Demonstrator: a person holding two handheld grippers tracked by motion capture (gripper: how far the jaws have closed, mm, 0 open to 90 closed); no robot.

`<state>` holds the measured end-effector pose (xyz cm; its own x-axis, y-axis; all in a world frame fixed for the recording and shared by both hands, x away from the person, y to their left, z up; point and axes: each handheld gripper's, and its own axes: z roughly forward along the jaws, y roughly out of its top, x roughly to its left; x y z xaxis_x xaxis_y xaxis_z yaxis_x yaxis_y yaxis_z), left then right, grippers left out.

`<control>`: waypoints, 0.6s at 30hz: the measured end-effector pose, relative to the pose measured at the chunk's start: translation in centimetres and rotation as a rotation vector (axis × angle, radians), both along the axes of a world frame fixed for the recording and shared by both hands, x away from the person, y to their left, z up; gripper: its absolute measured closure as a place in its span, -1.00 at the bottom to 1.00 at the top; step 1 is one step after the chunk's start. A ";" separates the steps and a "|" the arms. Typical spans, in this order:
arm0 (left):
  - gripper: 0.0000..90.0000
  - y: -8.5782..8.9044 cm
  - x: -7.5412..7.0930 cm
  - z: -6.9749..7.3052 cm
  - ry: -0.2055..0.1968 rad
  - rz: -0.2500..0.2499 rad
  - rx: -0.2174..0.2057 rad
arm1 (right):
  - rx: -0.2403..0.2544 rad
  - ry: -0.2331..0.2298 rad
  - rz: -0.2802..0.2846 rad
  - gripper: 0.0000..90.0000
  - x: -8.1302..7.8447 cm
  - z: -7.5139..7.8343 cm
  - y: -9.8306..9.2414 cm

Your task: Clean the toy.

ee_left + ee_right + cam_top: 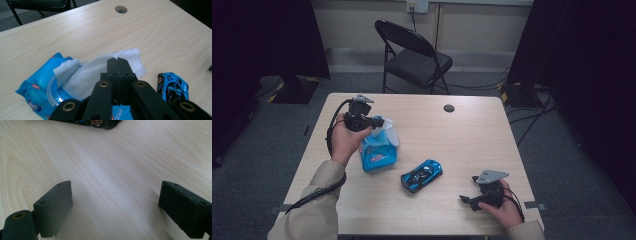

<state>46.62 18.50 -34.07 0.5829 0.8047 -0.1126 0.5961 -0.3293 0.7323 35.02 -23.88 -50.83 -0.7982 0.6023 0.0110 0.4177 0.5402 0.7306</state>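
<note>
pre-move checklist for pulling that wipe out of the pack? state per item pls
1. Left tongs shut on the wipe: ok, jaws pressed together with the sheet at their tips.
2. Wipe free of the pack: not ok, its lower end is still in the opening.
3. Pack held down: not ok, nothing presses on it.
4. Right tongs free to help: ok, open over bare table.
5. Toy car out of the way: ok, apart from the pack.
6. Wipe intact: cannot tell.
</note>
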 end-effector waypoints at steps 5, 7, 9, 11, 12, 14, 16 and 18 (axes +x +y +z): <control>0.99 0.0 0.0 0.8 -0.001 0.002 -0.012 | 0.000 0.000 0.000 -0.75 0.0 0.0 0.0; 0.99 0.0 0.1 1.1 -0.002 0.000 -0.010 | 0.000 0.000 0.000 -0.75 0.0 0.0 0.0; 0.99 0.1 0.1 1.4 0.001 -0.002 -0.032 | 0.000 0.000 0.000 -0.75 0.0 0.0 0.0; 0.99 0.0 0.0 1.7 -0.002 -0.006 -0.037 | 0.000 0.000 0.000 -0.75 0.0 0.0 0.0; 0.99 0.0 0.0 1.8 -0.006 -0.013 -0.041 | 0.000 0.001 0.000 -0.75 0.0 0.0 0.0; 0.99 -0.1 -0.1 2.4 -0.019 -0.018 -0.065 | 0.000 0.001 0.000 -0.75 0.0 0.0 0.0; 0.99 -0.5 -0.3 3.0 -0.035 -0.026 -0.061 | 0.000 0.001 -0.001 -0.75 0.0 0.0 0.0; 0.99 -0.9 -0.4 3.7 -0.046 -0.045 -0.057 | 0.000 0.000 0.000 -0.75 0.0 0.0 0.0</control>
